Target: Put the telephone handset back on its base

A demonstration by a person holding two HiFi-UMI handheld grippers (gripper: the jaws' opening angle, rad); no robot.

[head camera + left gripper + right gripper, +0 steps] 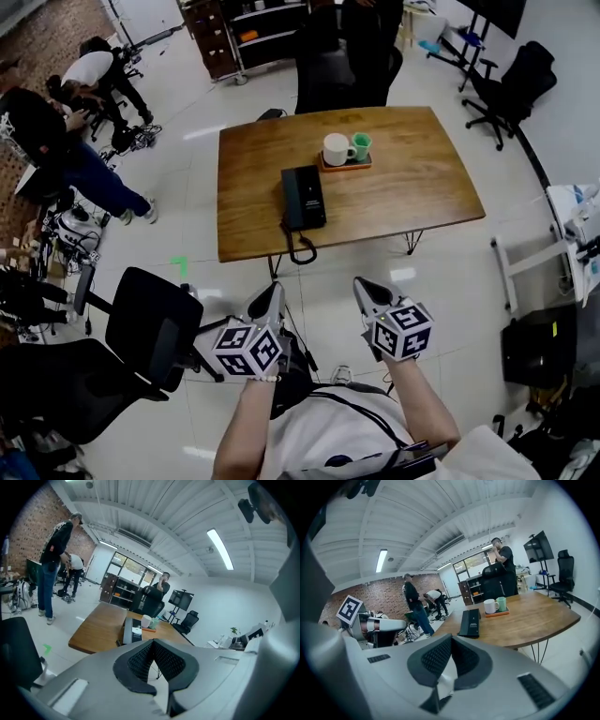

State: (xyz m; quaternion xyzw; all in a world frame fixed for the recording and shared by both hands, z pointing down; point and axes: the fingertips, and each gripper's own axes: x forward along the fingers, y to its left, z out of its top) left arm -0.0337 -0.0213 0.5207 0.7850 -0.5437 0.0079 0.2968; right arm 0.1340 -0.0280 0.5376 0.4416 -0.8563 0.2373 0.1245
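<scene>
A black telephone [303,197] lies near the front edge of the wooden table [412,187]. Its handset appears to rest along the left side of the base, and the coiled cord [299,249] loops over the table's front edge. My left gripper [268,300] and right gripper [369,292] hang over the floor short of the table, both shut and empty, pointing toward it. The left gripper view shows the telephone [132,630] beyond the closed jaws of the left gripper [153,642]. The right gripper view shows the telephone [470,622] past the closed right gripper [451,637].
A small tray with a white mug [337,149] and a green cup [362,145] stands behind the telephone. A black office chair [150,323] is on my left and another chair [342,80] is behind the table. People stand at the far left [56,141]; a white rack [539,258] is at the right.
</scene>
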